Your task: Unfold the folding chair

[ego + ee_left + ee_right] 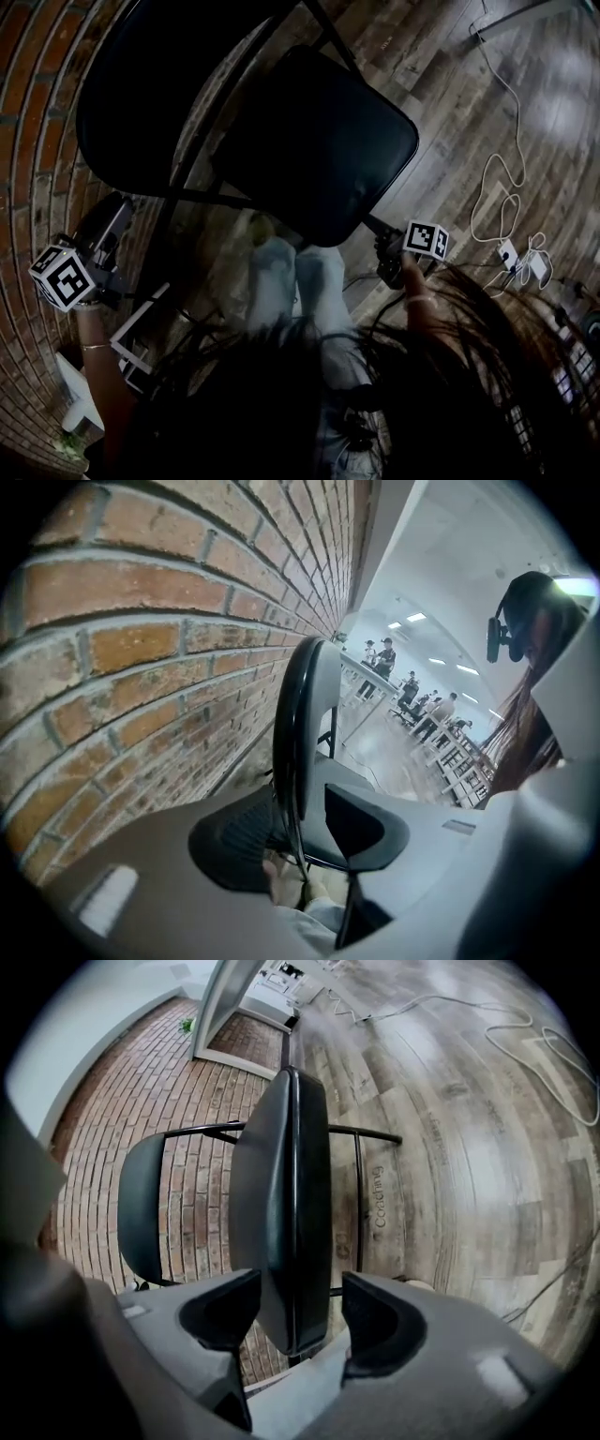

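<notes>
head view: the black folding chair [309, 141] stands with a brick wall [37, 112] just behind it and a grey plank floor [450, 112] in front, where a pale cable [497, 187] lies well apart from the chair. its padded seat [319, 159] is a smooth, rounded slab with a dull sheen. the curved backrest [141, 94] sits nearer the wall on a thin metal frame tube [202, 197]. the left gripper [111, 223] is at the chair's wall side by the frame, and the right gripper [386, 251] is at the seat's front corner. one likely steadies the back while the other swings the seat.

left gripper view: the jaws are spread, with the frame tube and the backrest's edge running up between the ribbed dark pads. the pad on the wall side sits close against the tube and the other stands clear, so nothing is pinched.

right gripper view: the seat is seen edge-on and upright in front of the backrest. its thick rim sits between the spread jaws with a sliver of gap on one side. it is straddled, not clamped, and the chair seems only partly opened.
</notes>
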`<state>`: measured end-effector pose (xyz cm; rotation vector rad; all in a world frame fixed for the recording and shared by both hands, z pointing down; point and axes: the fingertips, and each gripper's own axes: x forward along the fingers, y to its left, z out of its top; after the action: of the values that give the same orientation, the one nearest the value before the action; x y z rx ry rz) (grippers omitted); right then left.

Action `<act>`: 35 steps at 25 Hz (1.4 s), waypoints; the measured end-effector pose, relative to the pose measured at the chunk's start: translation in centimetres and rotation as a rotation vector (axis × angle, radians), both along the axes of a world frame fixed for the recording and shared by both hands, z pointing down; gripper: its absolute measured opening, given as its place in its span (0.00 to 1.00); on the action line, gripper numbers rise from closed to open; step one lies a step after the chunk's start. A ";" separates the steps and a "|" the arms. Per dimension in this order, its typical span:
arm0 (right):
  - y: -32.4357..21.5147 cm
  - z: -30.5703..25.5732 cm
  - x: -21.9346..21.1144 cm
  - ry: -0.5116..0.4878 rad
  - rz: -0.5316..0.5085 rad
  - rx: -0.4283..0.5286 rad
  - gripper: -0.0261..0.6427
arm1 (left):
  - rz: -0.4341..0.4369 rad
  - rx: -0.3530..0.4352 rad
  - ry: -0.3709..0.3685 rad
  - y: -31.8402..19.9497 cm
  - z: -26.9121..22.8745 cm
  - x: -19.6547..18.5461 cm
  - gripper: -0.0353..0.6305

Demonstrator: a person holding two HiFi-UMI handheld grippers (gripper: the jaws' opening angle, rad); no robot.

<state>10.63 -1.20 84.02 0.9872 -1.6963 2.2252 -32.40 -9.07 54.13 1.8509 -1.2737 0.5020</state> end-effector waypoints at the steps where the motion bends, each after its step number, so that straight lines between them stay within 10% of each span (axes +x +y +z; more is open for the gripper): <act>1: 0.2 -0.1 0.2 0.003 -0.010 0.001 0.44 | -0.012 -0.005 0.005 0.9 0.2 0.2 0.32; 16: 3.7 -0.9 -2.1 0.035 -0.157 0.058 0.38 | -0.110 -0.075 0.222 13.0 6.5 8.7 0.23; 35: 13.4 -4.9 -2.4 0.154 -0.330 0.225 0.24 | -0.132 -0.035 0.221 26.6 5.3 14.6 0.18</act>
<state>8.27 12.22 79.16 0.8250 -1.9080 1.7393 -17.85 17.51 59.40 1.7273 -1.2185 0.2395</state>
